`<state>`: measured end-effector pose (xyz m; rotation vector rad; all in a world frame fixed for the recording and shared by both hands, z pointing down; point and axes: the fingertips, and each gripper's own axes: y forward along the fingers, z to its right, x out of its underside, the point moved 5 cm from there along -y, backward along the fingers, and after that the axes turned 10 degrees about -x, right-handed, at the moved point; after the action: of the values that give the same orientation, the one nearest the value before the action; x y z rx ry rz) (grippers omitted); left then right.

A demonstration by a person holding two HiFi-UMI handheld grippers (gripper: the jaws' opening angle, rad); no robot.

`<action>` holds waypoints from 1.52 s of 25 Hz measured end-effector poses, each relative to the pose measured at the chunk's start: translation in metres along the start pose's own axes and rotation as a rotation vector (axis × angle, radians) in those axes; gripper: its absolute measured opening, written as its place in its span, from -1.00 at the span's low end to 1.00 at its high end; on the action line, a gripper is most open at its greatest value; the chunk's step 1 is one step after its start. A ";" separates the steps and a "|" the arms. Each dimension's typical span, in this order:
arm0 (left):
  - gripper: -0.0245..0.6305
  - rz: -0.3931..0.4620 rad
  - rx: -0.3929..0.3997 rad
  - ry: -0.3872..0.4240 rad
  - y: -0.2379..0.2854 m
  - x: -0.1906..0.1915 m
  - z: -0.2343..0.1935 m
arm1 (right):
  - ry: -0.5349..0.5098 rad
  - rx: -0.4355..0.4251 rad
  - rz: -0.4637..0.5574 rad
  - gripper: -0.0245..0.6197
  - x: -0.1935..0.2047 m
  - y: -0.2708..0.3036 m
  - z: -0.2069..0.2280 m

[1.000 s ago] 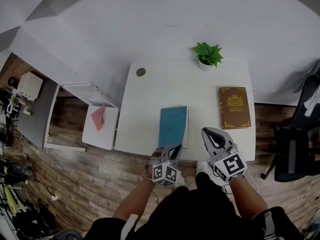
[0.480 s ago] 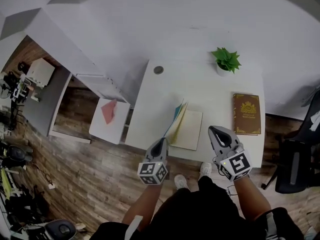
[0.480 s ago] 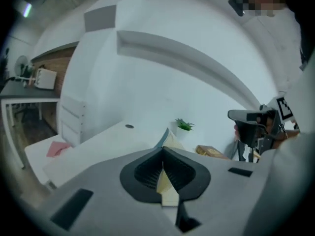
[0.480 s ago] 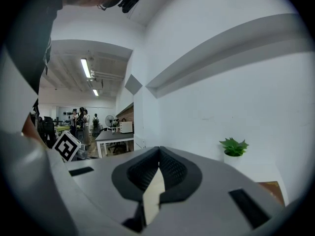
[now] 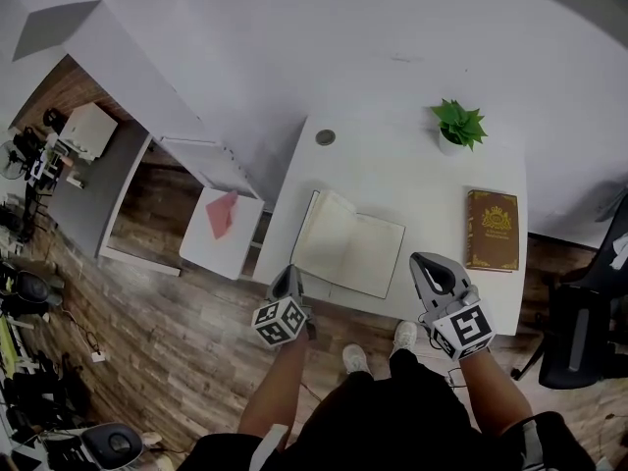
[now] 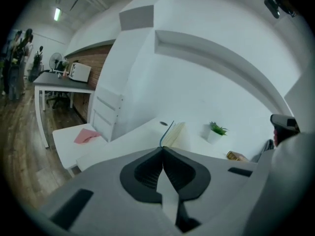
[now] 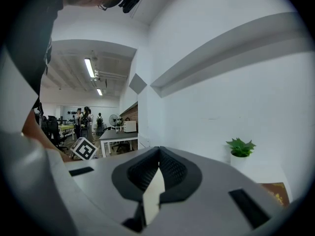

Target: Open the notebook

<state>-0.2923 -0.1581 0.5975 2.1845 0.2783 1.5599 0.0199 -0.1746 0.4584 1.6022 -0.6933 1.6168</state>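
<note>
The notebook (image 5: 348,243) lies open on the white table (image 5: 412,180), cream pages up. In the left gripper view its teal cover (image 6: 166,134) still leans up a little over the fanned pages. My left gripper (image 5: 287,279) is shut and empty, just off the table's front left corner and left of the notebook; its jaws meet at the tip (image 6: 162,149). My right gripper (image 5: 425,263) hovers over the front edge to the right of the notebook, also shut with nothing in it (image 7: 158,149).
A brown hardback book (image 5: 492,230) lies at the table's right side, and a potted plant (image 5: 458,124) stands at the back. A round cable hole (image 5: 325,137) is at the back left. A low white side table with a pink sheet (image 5: 222,214) stands left; an office chair (image 5: 579,332) stands right.
The notebook went from closed, teal cover up, to lying open. My left gripper swung left and back off the table's front corner and rolled over. The right gripper barely shifted.
</note>
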 end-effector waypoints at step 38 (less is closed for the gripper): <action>-0.91 0.276 0.420 0.462 -0.079 -0.059 0.169 | -0.109 0.035 -0.023 -0.92 -0.029 -0.002 -0.015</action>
<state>-0.1478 -0.1512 0.4662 2.1989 0.5014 2.3418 0.0111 -0.1654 0.4284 1.7281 -0.7035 1.5420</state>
